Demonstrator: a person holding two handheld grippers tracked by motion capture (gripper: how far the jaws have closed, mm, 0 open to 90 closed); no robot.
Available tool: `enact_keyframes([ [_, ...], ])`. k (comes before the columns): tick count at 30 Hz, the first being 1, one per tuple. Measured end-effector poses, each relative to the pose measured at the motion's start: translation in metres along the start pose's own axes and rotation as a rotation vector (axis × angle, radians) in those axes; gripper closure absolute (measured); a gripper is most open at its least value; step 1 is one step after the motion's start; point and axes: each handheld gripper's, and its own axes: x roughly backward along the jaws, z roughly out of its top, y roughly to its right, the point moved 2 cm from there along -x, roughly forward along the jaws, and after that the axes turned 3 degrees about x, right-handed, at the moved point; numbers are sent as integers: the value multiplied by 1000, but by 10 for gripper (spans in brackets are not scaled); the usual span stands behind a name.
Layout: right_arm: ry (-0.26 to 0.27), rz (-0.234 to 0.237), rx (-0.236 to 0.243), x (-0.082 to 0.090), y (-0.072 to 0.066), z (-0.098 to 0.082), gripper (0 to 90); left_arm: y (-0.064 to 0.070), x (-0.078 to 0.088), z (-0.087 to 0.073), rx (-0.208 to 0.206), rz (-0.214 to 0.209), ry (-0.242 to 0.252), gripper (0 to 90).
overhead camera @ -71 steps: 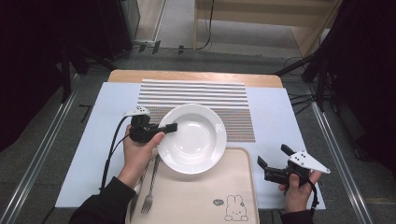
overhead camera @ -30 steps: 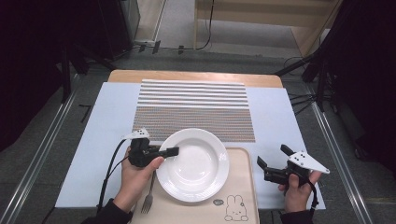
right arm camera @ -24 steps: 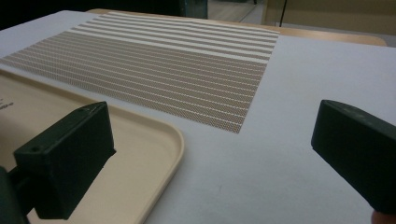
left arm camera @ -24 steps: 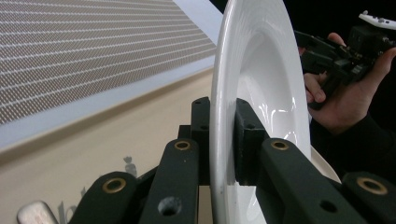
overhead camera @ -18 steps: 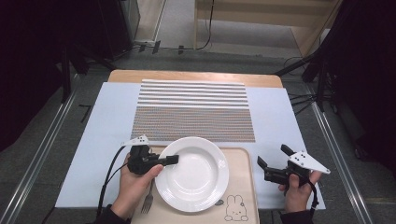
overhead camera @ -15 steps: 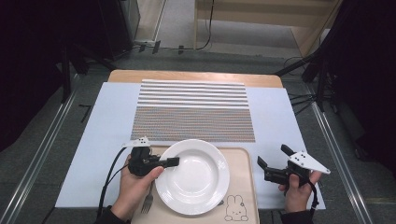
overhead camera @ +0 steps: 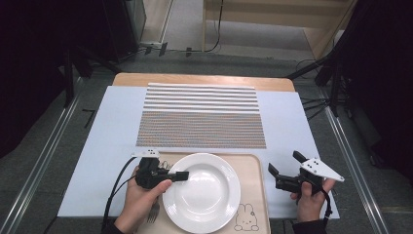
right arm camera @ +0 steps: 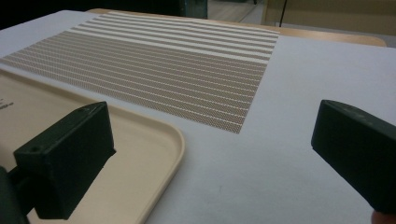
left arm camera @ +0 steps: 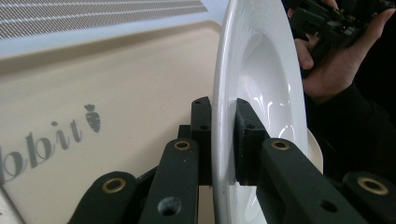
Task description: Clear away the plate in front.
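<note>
A white deep plate [overhead camera: 202, 192] sits over the beige tray [overhead camera: 252, 168] at the table's near edge. I cannot tell whether it rests on the tray or hangs just above it. My left gripper [overhead camera: 181, 175] is shut on the plate's left rim. In the left gripper view the rim of the plate [left arm camera: 261, 93] is pinched between the two black pads of the left gripper [left arm camera: 219, 107], above the tray [left arm camera: 116, 93]. My right gripper [overhead camera: 285, 164] is held just right of the tray, open, with nothing between its fingers. The right gripper [right arm camera: 224, 149] points over the tray's corner [right arm camera: 140, 154].
A brown and white striped placemat [overhead camera: 202, 117] lies beyond the tray on a white table cover [overhead camera: 107, 131]. A fork [overhead camera: 153, 213] lies on the tray's left side under the left hand. A rabbit drawing [overhead camera: 246, 217] marks the tray's near right corner.
The left gripper has carried the plate toward the person, from the placemat's edge to over the tray. The right gripper has stayed where it was.
</note>
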Motion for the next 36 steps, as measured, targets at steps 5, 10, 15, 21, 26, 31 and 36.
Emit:
enact_keyframes([
  [5,-4,-1,-4,-1,0,0,0,-4,-5,-2,11,0,-33,804],
  [10,-4,-1,-4,-1,0,0,0,-5,-8,1,10,39,-61,812],
  [15,-8,1,-3,-1,-1,0,0,-9,-11,2,-9,112,-86,766],
  [21,-9,1,-4,-1,-1,0,0,-9,-15,3,-51,188,-113,723],
  [26,-11,1,-4,-2,-1,0,0,-10,-17,4,-69,226,-131,685],
  [31,-10,2,-3,-2,-1,-1,0,-10,-17,4,-108,293,-158,619],
  [36,-12,3,-1,-2,-1,-1,0,-9,-12,7,-149,371,-131,536],
])
